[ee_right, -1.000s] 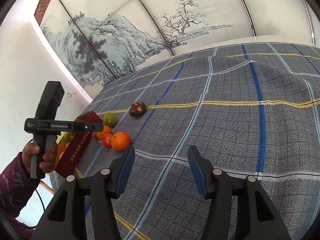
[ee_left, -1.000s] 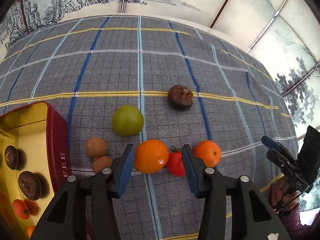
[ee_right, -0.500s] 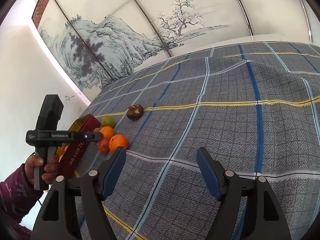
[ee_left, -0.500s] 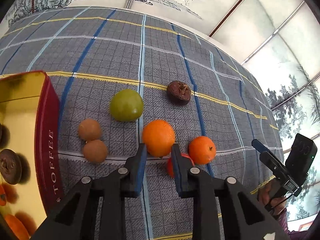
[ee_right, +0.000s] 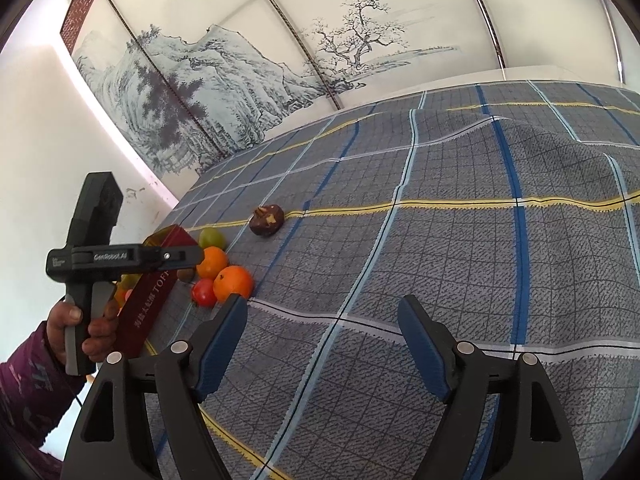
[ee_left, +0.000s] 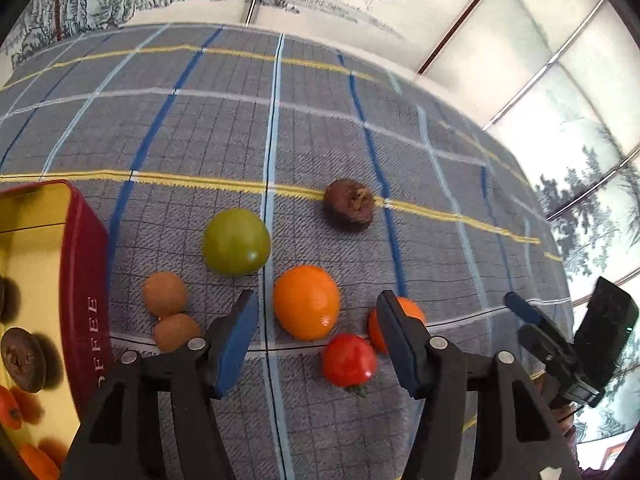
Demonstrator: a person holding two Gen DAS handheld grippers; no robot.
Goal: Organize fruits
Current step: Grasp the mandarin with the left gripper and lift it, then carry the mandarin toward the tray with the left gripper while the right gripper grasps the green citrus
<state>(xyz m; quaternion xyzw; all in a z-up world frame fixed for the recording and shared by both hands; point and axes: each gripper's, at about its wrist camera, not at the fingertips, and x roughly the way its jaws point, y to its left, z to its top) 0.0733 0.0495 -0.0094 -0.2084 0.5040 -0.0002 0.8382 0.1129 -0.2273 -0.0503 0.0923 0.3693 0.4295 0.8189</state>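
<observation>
Both tongs wide open, empty: left tongs over orange; right tongs above bare cloth.

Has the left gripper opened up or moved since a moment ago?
Yes. The left gripper was nearly shut half a second ago; now its jaws stand wide, the big orange and red tomato between them.

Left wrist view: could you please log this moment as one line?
left gripper: open, empty | large orange: on cloth, between jaws, ungripped | toffee tin: partly filled | right gripper: open, idle
</observation>
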